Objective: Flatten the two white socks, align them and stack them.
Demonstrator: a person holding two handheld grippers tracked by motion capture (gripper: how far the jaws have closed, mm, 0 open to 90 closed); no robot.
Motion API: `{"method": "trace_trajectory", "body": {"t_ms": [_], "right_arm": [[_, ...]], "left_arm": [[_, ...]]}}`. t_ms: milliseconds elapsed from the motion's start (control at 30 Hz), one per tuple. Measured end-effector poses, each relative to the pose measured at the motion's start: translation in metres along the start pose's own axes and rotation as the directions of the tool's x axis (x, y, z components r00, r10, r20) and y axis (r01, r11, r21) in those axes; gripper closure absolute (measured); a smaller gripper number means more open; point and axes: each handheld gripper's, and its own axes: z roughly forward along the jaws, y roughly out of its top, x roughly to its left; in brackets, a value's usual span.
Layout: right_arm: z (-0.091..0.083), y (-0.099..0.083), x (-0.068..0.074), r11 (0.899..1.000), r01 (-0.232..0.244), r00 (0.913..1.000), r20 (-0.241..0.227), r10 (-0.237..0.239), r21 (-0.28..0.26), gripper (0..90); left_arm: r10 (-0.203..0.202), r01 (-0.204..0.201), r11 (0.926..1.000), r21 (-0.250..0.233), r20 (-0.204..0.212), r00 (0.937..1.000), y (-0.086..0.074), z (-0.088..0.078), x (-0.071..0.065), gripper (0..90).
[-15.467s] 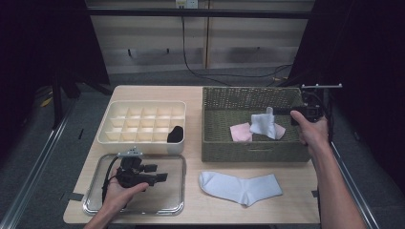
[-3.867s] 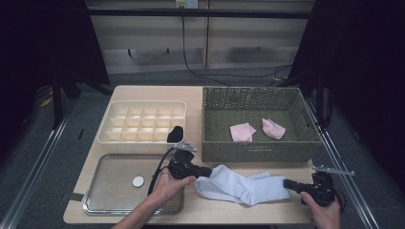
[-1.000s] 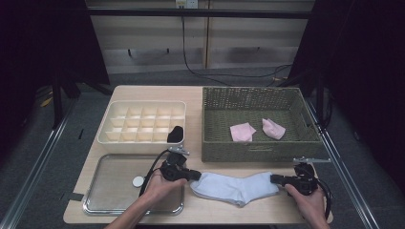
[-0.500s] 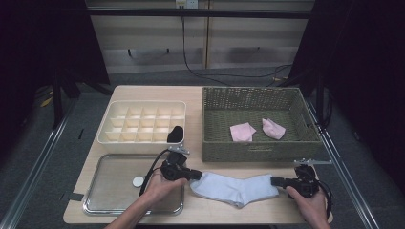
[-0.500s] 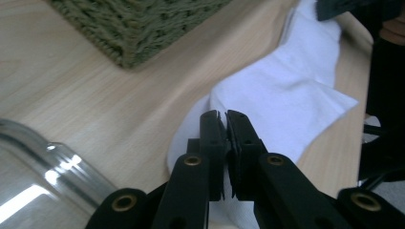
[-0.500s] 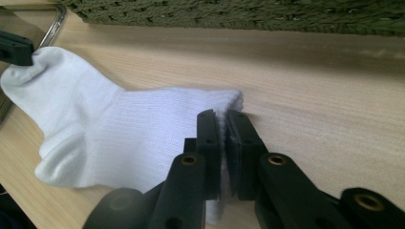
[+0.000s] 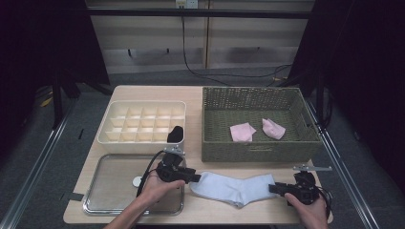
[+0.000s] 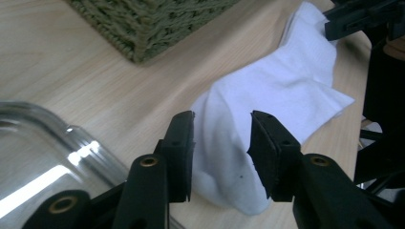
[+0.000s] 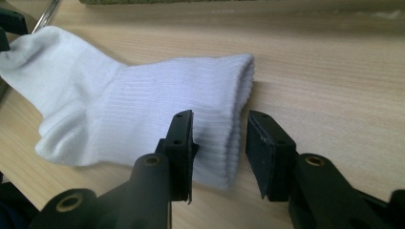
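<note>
Both tools (image 7: 195, 177) (image 7: 273, 189) have just spread, releasing the sock (image 7: 232, 188), lying lengthwise left-right, cuff rightward.

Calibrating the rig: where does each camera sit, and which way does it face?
High view: above the person's side, facing forward and down on the light wooden table; both forearms, left gripper, right gripper.
Left gripper view: rides that gripper, looks along its open jaws at the white cotton sock; right gripper beyond.
Right gripper view: looks along its open jaws at the sock's ribbed cuff.
All three share the sock.
</note>
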Motion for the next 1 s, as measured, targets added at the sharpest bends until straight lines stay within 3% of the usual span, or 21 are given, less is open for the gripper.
{"method": "trace_trajectory", "body": {"t_ms": [133, 367, 500, 667, 800, 1000], "right_arm": [[0.0033, 0.0006, 0.0009, 1.000, 0.012, 0.9999, 0.004, -0.012, 0.007, 62.2], [0.0067, 0.0010, 0.0009, 1.000, 0.021, 0.9995, -0.024, -0.021, 0.002, 68.2], [0.0067, -0.0009, -0.0037, 1.000, -0.012, 0.9985, -0.053, 0.012, -0.005, 73.0], [0.0069, -0.0008, -0.0046, 0.999, -0.035, 0.9979, -0.054, 0.034, -0.008, 77.1], [0.0065, -0.0002, -0.0056, 0.999, -0.037, 0.9971, -0.067, 0.036, -0.012, 81.2], [0.0059, 0.0008, -0.0043, 0.999, -0.040, 0.9970, -0.067, 0.039, -0.015, 83.0]], "left_arm": [[-0.029, 0.028, 0.9996, -0.009, -0.042, 0.9987, -0.0008, 0.0003, 0.0059, 53.5], [-0.023, 0.023, 0.9997, 0.007, -0.026, 0.9994, -0.0006, 0.0019, 0.0047, 49.3], [-0.018, 0.018, 0.9998, 0.009, -0.025, 0.9995, -0.0017, 0.0020, 0.0032, 48.3], [-0.009, 0.009, 0.9998, 0.019, -0.024, 0.9997, -0.0037, 0.0033, 0.0031, 46.4], [-0.021, 0.021, 0.9998, 0.004, -0.039, 0.9990, -0.0029, 0.0025, 0.0028, 40.7], [-0.016, 0.017, 0.9995, 0.025, -0.051, 0.9986, -0.0025, 0.0039, 0.0016, 32.0]]}}
